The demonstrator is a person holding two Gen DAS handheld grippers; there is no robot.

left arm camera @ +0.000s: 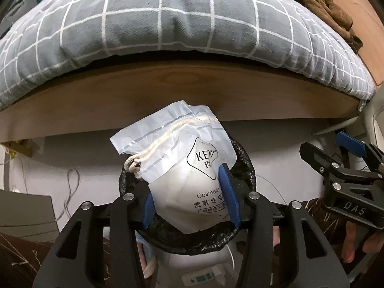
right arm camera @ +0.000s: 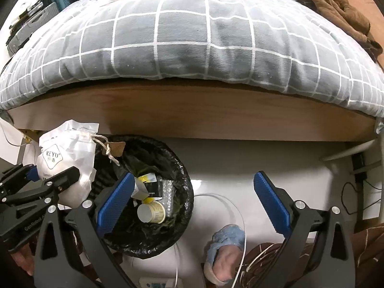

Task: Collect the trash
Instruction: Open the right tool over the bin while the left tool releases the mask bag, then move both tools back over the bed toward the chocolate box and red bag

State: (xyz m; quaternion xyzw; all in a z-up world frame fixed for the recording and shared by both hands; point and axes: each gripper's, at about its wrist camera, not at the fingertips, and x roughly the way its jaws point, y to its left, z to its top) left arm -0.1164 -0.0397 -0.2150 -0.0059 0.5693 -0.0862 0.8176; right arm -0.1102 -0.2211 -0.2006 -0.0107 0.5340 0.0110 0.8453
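The left gripper [left arm camera: 189, 201] reaches out level over the near-left rim of the black-lined trash bin [right arm camera: 184, 180]. Pinched between its blue pads is a crumpled white cosmetic-cotton pouch [left arm camera: 182, 168] with a cream drawstring, hanging above the bin. The right gripper [right arm camera: 196, 204] hovers just right of the bin, jaws spread wide, holding nothing.

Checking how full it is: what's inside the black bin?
The bin holds a paper cup, yellow-and-white wrappers and bubble wrap. Anything beneath them is hidden.
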